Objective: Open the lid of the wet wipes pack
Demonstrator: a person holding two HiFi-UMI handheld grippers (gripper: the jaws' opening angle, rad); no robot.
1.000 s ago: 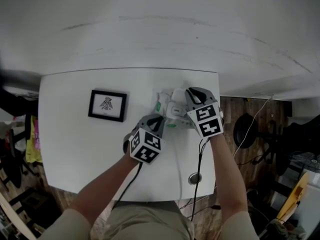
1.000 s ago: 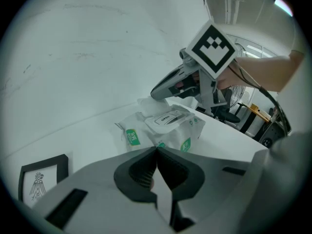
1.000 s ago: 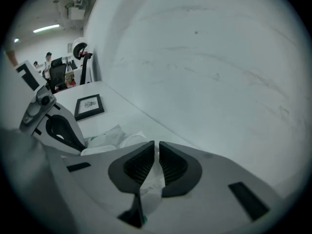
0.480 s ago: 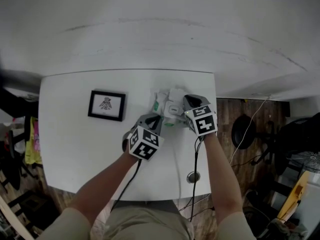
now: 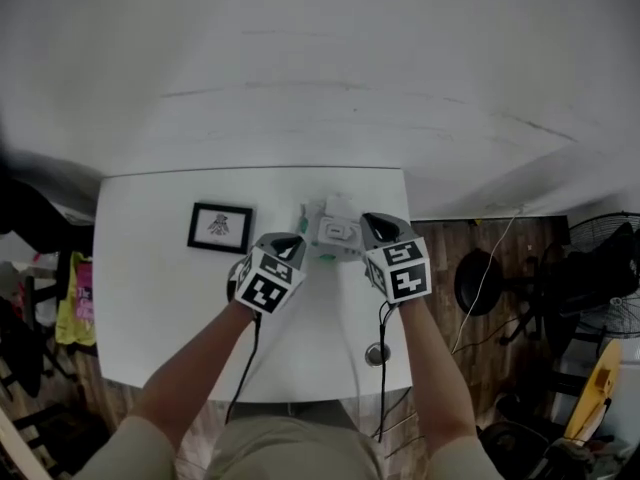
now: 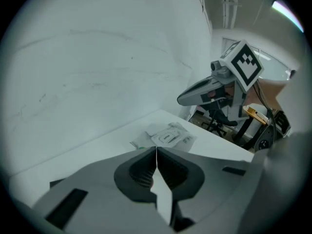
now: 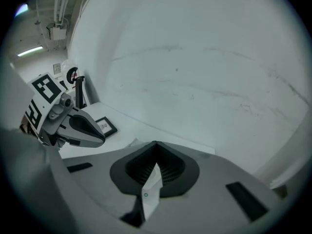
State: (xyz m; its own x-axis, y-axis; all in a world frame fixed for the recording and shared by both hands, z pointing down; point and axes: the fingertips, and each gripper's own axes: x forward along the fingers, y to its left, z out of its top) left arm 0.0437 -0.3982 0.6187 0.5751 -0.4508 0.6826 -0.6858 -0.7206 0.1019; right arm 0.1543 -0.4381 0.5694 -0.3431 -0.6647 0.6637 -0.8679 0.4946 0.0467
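The wet wipes pack [image 5: 335,230] lies flat on the white table [image 5: 150,298], white with green print and a white lid [image 6: 168,138] on top. Whether the lid is lifted I cannot tell. My left gripper [image 5: 292,240] hovers just left of the pack with its jaws shut [image 6: 156,149] and nothing visibly between the tips. My right gripper [image 5: 368,220] hangs above the pack's right side, also shut [image 7: 155,143]. A white sliver with a green dot shows in the slit between its jaws; I cannot tell whether it is gripped. The left gripper view shows the right gripper [image 6: 181,100] raised off the pack.
A small black-framed picture [image 5: 220,226] lies left of the pack. A round metal disc [image 5: 377,352] sits near the table's front right edge, with cables running past it. A white wall stands behind the table. A stool [image 5: 478,280] and a fan [image 5: 610,268] are on the floor at right.
Both grippers have risen off the pack and drawn back toward me. The right gripper, earlier over the lid, now hangs above the pack's right edge.
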